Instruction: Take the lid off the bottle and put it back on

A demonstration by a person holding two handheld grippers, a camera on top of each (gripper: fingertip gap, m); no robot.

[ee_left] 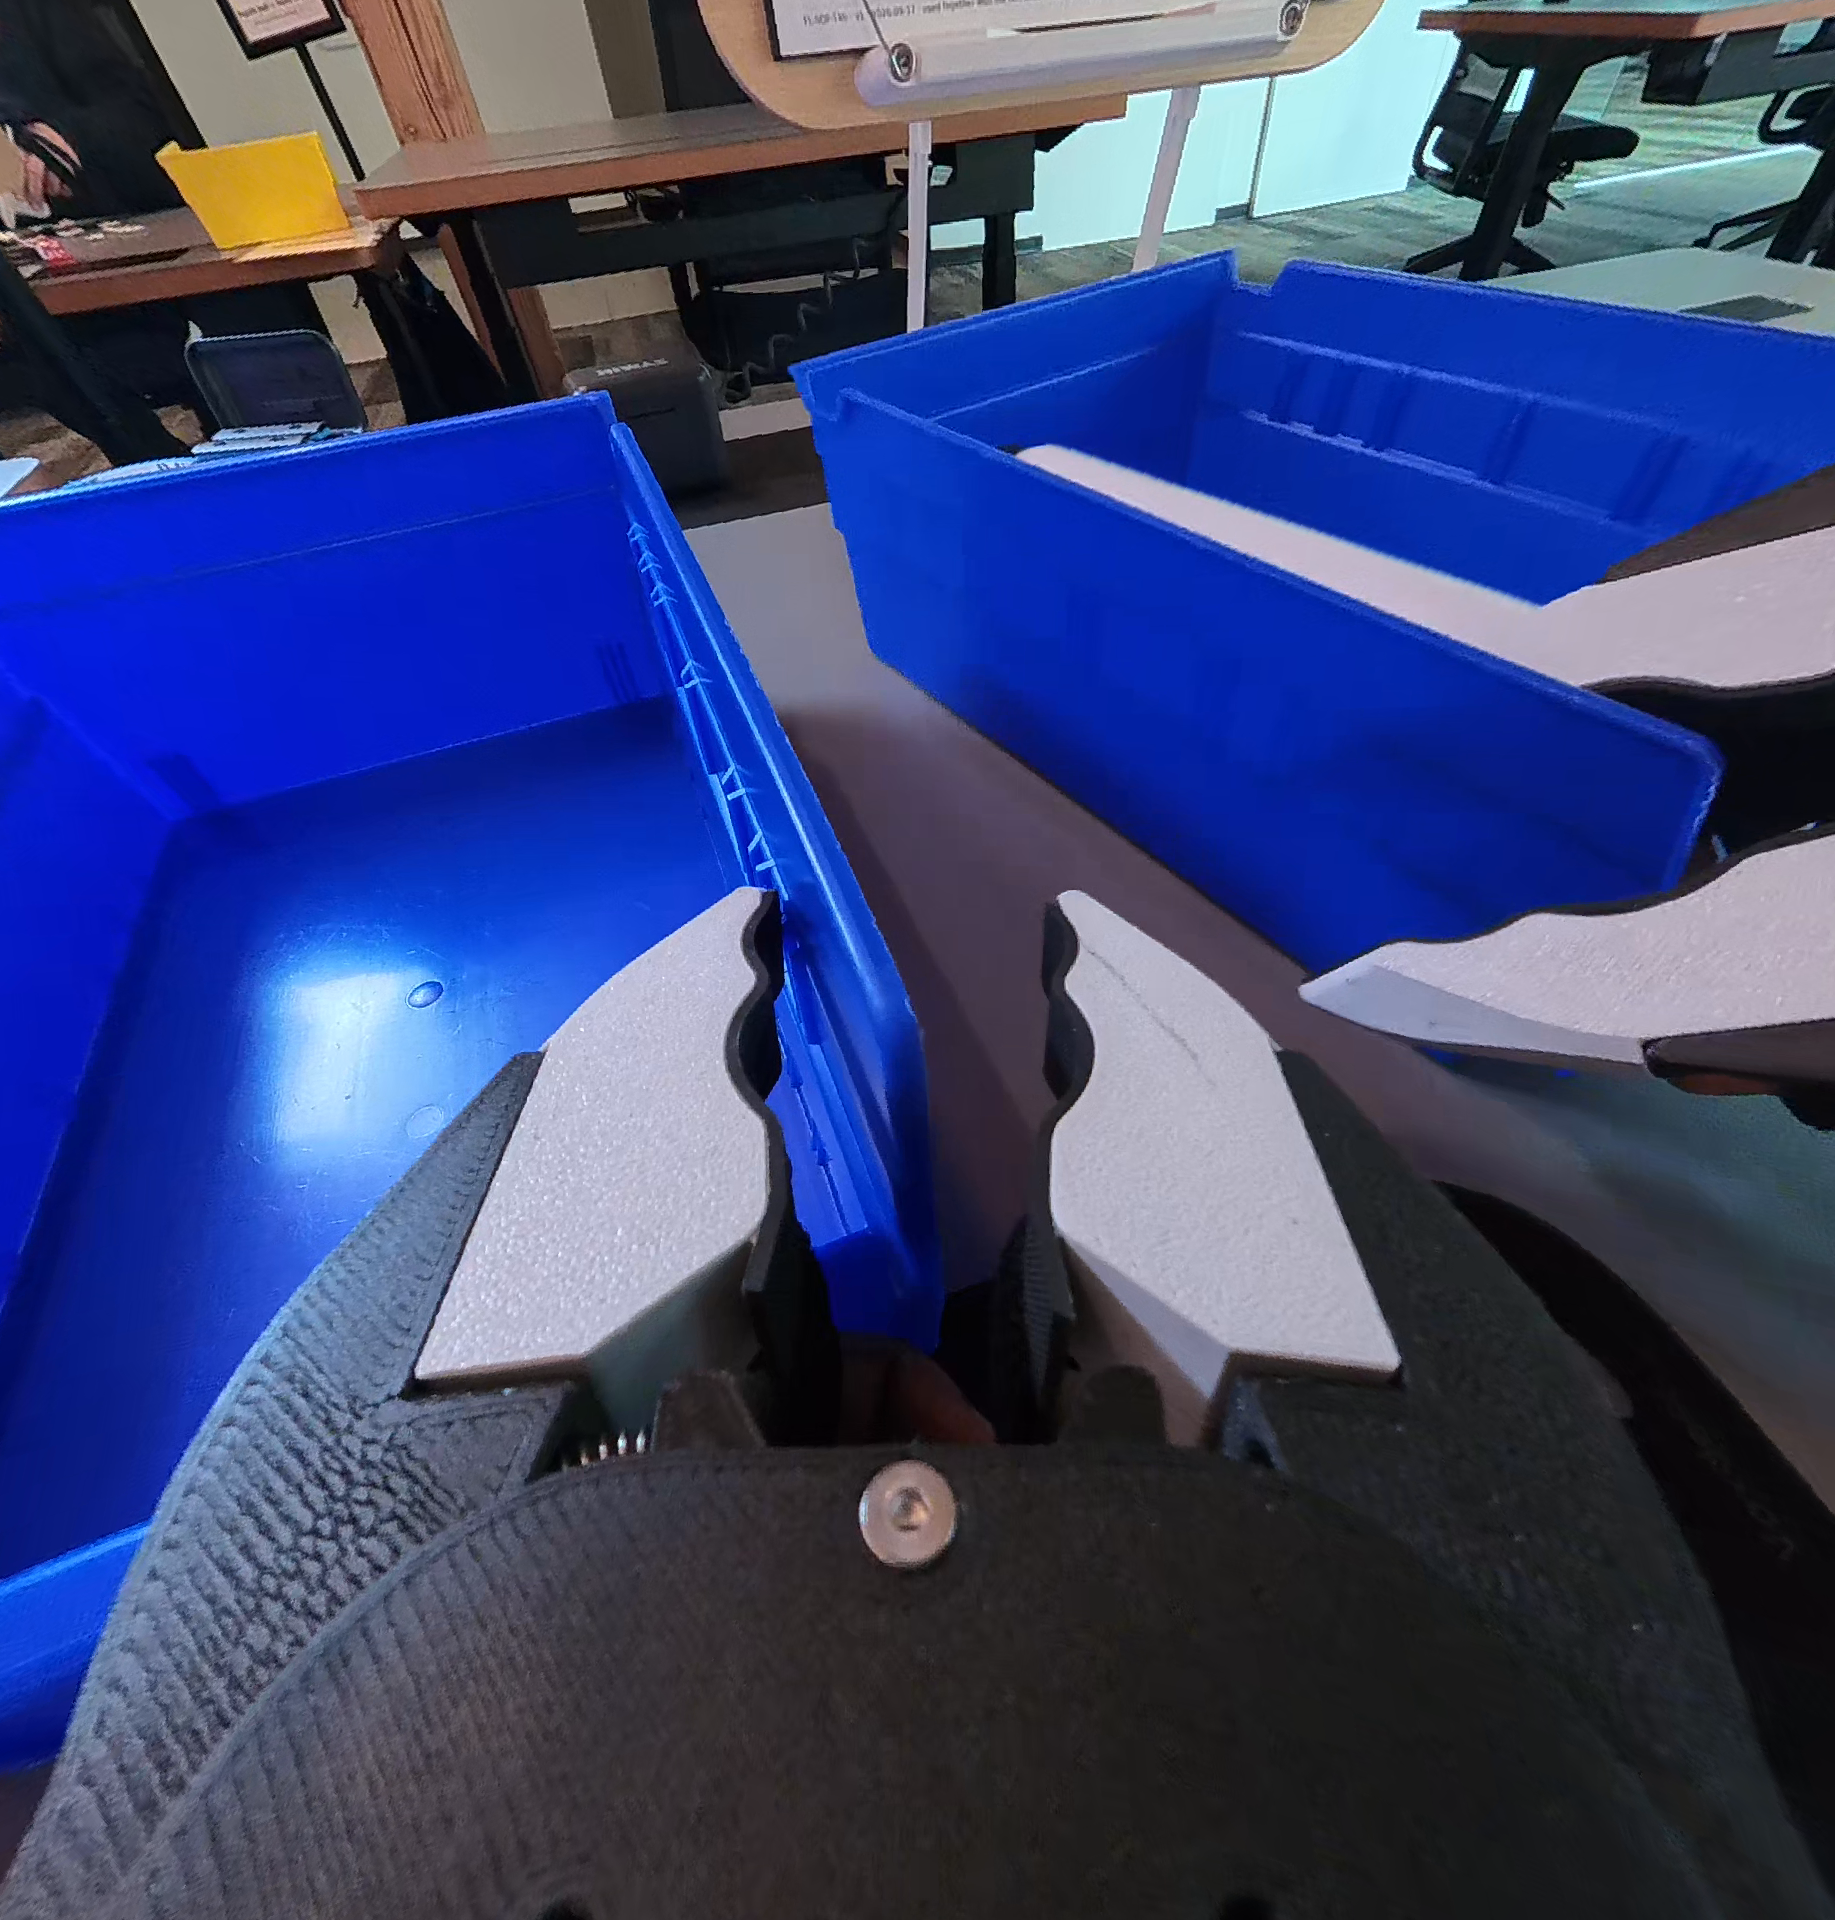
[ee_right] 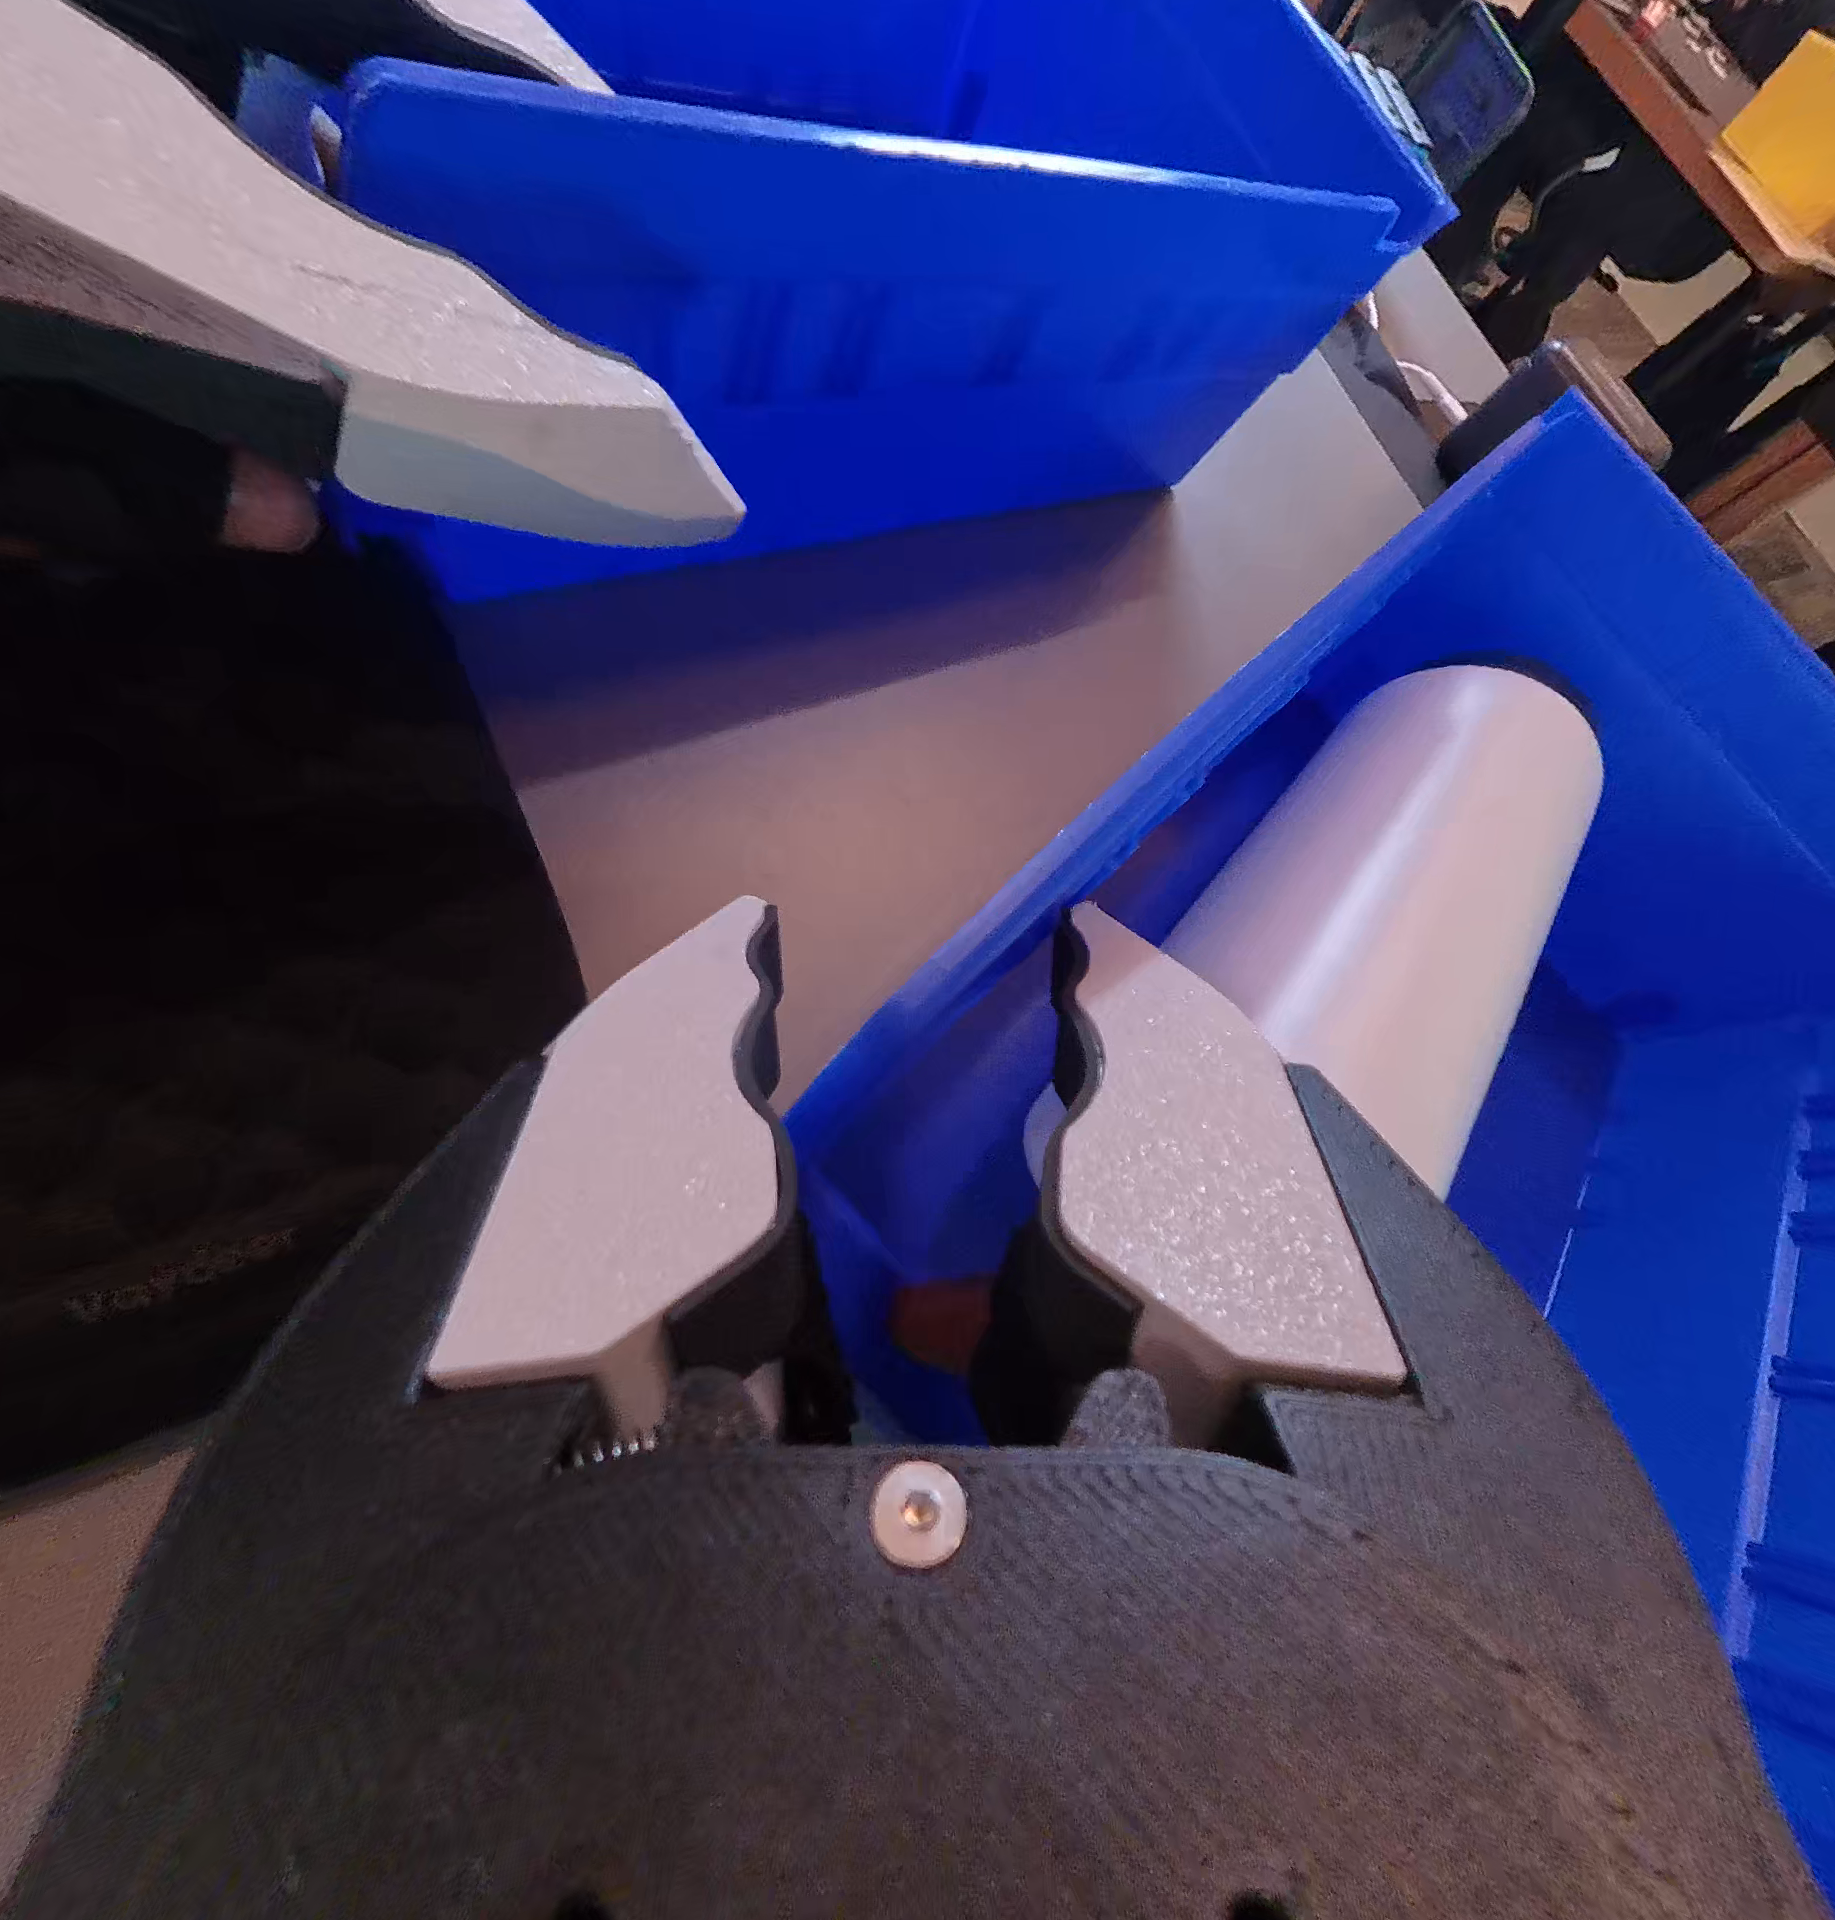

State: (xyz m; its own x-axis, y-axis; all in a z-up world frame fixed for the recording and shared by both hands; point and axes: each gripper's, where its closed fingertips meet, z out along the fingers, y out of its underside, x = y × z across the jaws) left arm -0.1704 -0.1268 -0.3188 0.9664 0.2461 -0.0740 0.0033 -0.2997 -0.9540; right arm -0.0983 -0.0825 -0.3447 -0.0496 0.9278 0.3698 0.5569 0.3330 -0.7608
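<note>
— Two claws, both gaping and empty: my left claw (ee_left: 913,1039) straddles the wall of the bare blue plastic bin (ee_left: 300,935), my right claw (ee_right: 918,1039) noses into the other blue bin (ee_right: 1671,644).

— And the bottle?

— A pale, smooth cylindrical bottle (ee_right: 1412,883) lies on its side there; lid unseen. Probably I'm reaching; next, I grasp it.

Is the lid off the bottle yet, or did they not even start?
Not started, it seems. The white bottle lies in one blue bin; its lid isn't visible. Both claws, left and right, are open and empty. Grabbing, opening and closing remain.
</note>
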